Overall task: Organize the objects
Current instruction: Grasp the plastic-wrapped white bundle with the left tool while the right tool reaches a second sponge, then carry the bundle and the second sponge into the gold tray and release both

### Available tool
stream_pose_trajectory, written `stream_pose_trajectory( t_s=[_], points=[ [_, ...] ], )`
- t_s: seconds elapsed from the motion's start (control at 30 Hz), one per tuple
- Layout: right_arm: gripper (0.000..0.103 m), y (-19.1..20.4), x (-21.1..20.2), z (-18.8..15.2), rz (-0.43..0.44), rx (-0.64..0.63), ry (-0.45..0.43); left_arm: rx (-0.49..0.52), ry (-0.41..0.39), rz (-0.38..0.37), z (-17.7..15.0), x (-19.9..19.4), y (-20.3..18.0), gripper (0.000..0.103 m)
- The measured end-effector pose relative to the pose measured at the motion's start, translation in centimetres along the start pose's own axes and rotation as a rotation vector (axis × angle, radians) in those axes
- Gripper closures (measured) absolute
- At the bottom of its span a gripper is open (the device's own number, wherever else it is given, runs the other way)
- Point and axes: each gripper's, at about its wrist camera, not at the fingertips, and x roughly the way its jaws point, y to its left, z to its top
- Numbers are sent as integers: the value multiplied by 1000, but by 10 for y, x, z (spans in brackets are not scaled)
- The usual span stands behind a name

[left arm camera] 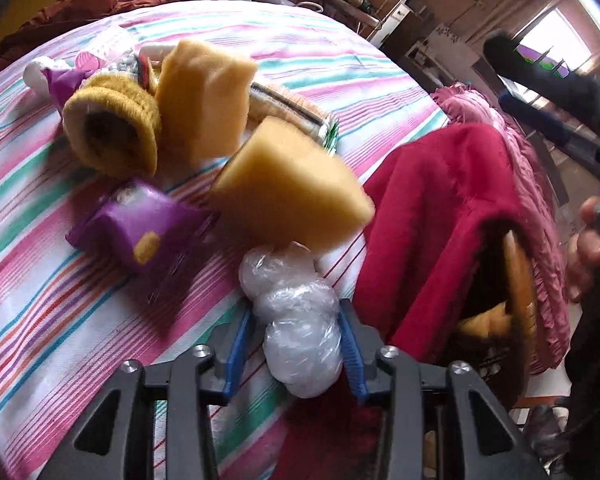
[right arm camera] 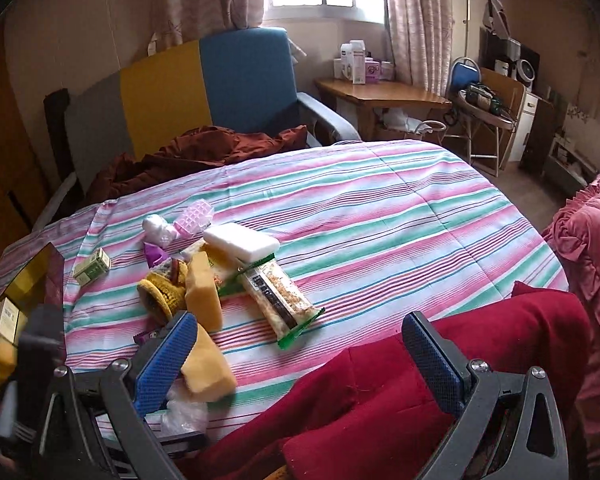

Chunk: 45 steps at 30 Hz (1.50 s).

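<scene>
My left gripper (left arm camera: 296, 354) is low over the striped bedspread (left arm camera: 52, 312), shut on a clear plastic-wrapped white bundle (left arm camera: 296, 328) that sits between its blue fingers. Just beyond it lie two yellow sponges (left arm camera: 292, 200) (left arm camera: 204, 96), a purple packet (left arm camera: 140, 228) and a knitted yellow-brown piece (left arm camera: 116, 128). My right gripper (right arm camera: 300, 360) hangs open above the bed's near edge and holds nothing. The pile also shows in the right wrist view, with a snack-bar pack (right arm camera: 276, 300), a white block (right arm camera: 240, 242) and a small green box (right arm camera: 92, 266).
A dark red cloth (right arm camera: 380, 400) is draped over a wicker basket (left arm camera: 520, 280) at the bed's near right. A gold-lined box (right arm camera: 24, 300) stands at the left edge. Behind the bed are a blue and yellow chair (right arm camera: 244, 76) and a wooden table (right arm camera: 380, 92).
</scene>
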Motion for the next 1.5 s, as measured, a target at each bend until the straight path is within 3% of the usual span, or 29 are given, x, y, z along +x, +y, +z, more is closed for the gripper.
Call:
stream_pose_trajectory(
  t_s=[0.13,0.3,0.57,0.67,0.7,0.73,0.9,1.07,1.33,1.5],
  points=[
    [0,20,13,2,81,-91,70,-3,-23,15,-11,-16,15,65],
    [10,60,50,-4,181,-273,279,-42,-41,17,-30,-38,38,65],
    [29,92,92,-17,116,-454,469,-107,-101,29,-61,-71,61,65],
    [48,90,104,-22,92,-458,513,-133,-132,27,-67,-83,69,65],
    [61,88,105,-22,99,-439,514,-139,-142,27,-70,-87,71,65],
    [63,85,101,-21,113,-414,502,-144,-150,27,-70,-89,72,65],
    [65,81,65,-12,116,-381,403,-189,-206,36,-79,-109,81,65],
    [65,98,23,4,206,-375,284,-278,-293,65,-93,-143,100,65],
    [65,188,8,9,416,-431,203,-437,-432,169,-126,-201,144,65],
    [65,254,13,2,537,-455,214,-538,-517,248,-150,-244,179,65]
  ],
)
